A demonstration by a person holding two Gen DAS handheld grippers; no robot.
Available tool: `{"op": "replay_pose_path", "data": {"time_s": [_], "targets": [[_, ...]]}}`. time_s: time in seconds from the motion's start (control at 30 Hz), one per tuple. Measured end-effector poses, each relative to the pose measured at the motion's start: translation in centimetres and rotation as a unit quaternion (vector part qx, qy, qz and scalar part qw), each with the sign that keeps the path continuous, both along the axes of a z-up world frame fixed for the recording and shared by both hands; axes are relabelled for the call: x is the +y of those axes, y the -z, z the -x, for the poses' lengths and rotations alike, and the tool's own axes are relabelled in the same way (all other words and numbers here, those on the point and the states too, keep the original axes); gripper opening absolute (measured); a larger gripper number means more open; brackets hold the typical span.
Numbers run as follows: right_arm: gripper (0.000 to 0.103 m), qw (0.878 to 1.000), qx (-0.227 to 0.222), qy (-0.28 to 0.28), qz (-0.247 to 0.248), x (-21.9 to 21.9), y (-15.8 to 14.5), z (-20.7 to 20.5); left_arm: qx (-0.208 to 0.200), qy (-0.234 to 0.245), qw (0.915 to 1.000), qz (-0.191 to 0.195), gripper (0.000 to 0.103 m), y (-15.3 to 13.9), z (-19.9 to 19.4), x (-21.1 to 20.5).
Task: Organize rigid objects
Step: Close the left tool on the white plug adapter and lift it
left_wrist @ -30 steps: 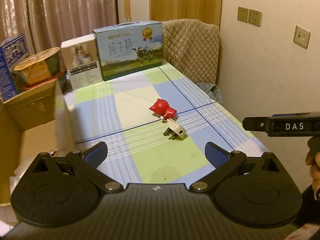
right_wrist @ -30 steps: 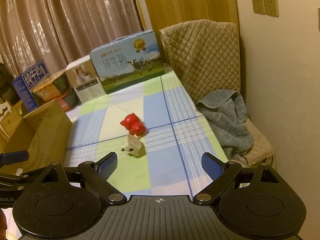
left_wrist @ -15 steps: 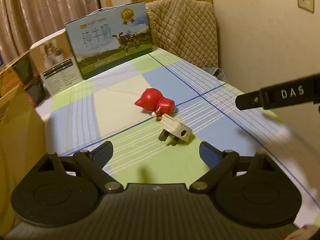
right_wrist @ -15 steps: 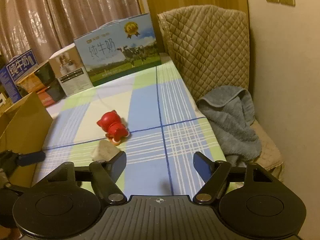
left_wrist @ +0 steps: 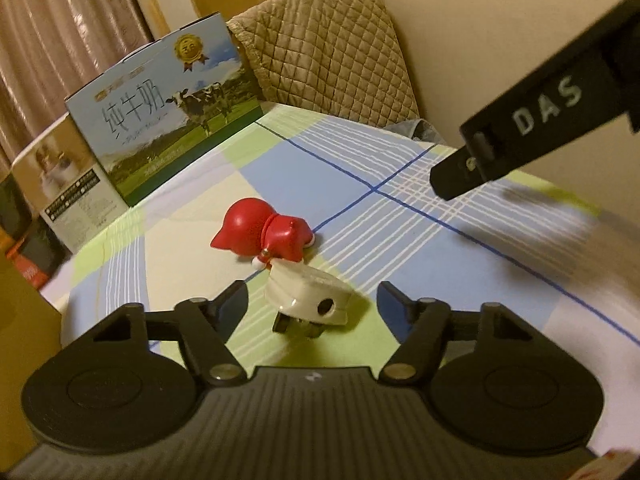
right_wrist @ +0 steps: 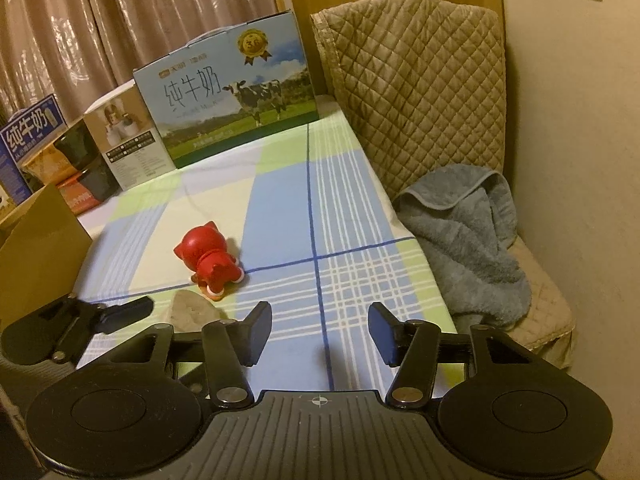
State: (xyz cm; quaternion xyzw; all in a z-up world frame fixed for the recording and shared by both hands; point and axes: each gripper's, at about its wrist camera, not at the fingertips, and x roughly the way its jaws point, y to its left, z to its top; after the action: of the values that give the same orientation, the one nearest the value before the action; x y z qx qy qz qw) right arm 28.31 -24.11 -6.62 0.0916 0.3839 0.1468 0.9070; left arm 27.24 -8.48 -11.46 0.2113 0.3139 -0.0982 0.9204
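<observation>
- Here, the left gripper [left_wrist: 312, 304] has its jaws closing, and the small white plastic plug adapter [left_wrist: 310, 298] lies on the table right between the two blue pads; a gap shows on both sides, so the pads do not press on it yet.
- The adapter's dark metal prongs [left_wrist: 298, 327] point toward the camera and downward, its round hole faces the same way, and its long axis runs roughly across the gap, slightly skewed (so the pads would meet its ends rather than its flat faces, as I read it).
- Just beyond the adapter, touching or nearly touching its far edge, lies the glossy red cat-shaped figurine [left_wrist: 266, 232], on its side with the round head to the left.
- The right gripper [right_wrist: 318, 338] is also closing its jaws, but only bare checked tablecloth [right_wrist: 348, 240] shows between the pads: it holds nothing.
- From the right wrist view the figurine [right_wrist: 210, 260] lies ahead and to the left of the jaws, well outside the gap; the adapter [right_wrist: 192, 314] is nearer but further off line, beside the left gripper's finger.
- So the left hand is plainly the nearer one for the adapter; the right would need to swing left to reach the figurine.
- The brown cardboard box [right_wrist: 36, 248] stands at the table's left edge, a likely destination, though that is only my guess.
</observation>
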Motion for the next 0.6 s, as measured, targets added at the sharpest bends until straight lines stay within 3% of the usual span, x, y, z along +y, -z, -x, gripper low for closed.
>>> {"op": "replay_pose_path", "data": {"time_s": [0.07,0.1,0.23,0.37,0.6], "targets": [[0.052,1.0,0.0,0.002,0.0,-0.1,0.0,-0.1,0.001,0.0,1.0,-0.01,0.047,0.3,-0.3,-0.1],[0.052,1.0,0.001,0.003,0.001,-0.1,0.1,-0.2,0.0,0.0,0.9999,-0.014,0.045,0.3,-0.4,-0.1],[0.052,1.0,0.003,0.001,0.005,0.1,0.3,-0.4,0.003,-0.002,1.0,0.0,0.044,0.1,0.0,0.7],[0.052,1.0,-0.001,-0.014,0.007,0.8,0.4,-0.7,0.012,-0.04,0.9984,0.038,0.044,-0.9,0.9,2.6],[0.052,0.997,-0.022,-0.074,0.006,3.4,0.7,-2.2,0.012,-0.108,0.988,0.109,0.044,-3.8,2.5,6.7]]}}
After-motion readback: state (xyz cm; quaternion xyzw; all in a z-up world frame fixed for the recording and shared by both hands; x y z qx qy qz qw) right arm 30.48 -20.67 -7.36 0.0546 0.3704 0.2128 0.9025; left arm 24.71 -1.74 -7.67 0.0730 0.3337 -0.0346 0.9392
